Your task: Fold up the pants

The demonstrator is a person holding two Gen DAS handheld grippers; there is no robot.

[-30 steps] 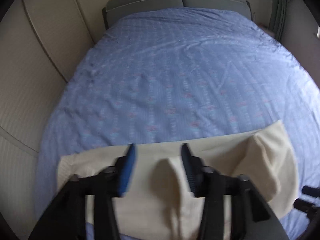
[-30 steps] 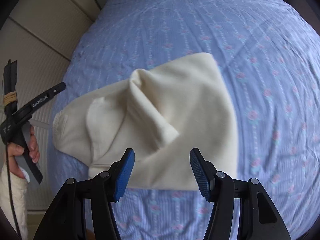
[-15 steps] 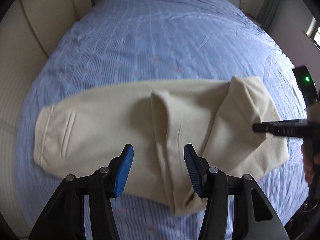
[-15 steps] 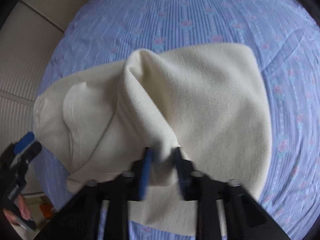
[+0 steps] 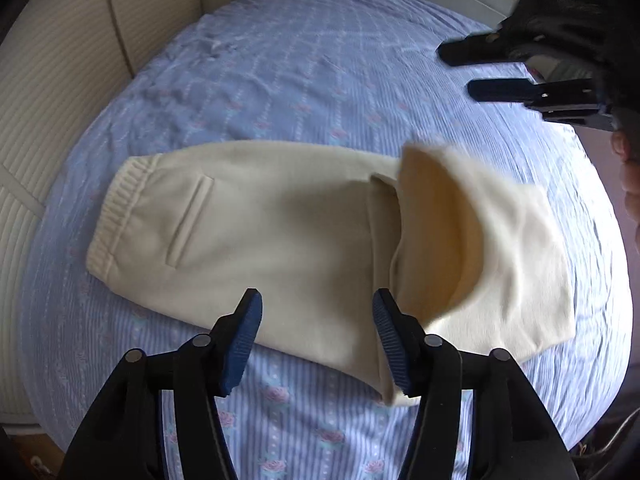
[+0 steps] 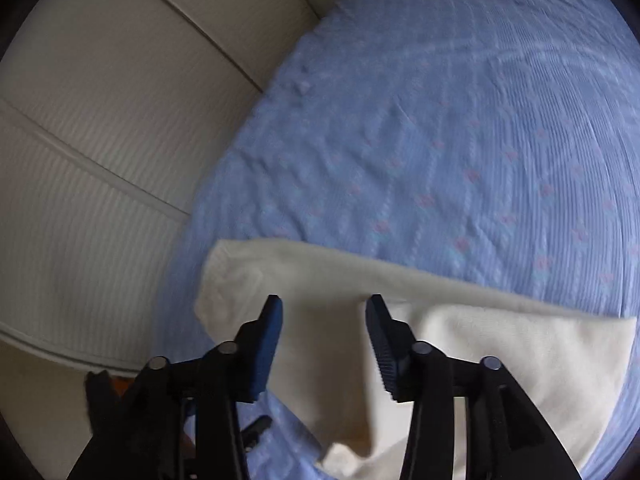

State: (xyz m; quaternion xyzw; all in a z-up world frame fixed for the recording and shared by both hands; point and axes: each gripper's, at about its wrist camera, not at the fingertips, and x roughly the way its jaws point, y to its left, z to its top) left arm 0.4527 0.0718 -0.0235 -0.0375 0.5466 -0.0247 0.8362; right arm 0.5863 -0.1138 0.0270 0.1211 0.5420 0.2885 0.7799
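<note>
- Blue floral bedsheet [image 5: 304,80] covers the bed, with ribbed cream wall panels beside it; the cream pants [image 5: 280,232] lie across its near part, waistband [image 5: 116,216] to the left, legs doubled back at the right into a loose raised flap [image 5: 444,232].
- Left wrist view: the left gripper [image 5: 316,340] hovers above the near edge, its fingers parting with nothing pinched. The right gripper [image 5: 476,72] hangs well clear over the bed, fingers apart.
- Doing this step well, I judge, means settling the flap flat and squaring its edge before any further fold.
- Right wrist view: the right gripper [image 6: 324,340] is opening, empty, with pants [image 6: 500,352] below. Motion blur smears the cloth; the flap is out of view and the frame cuts off the folded end.
</note>
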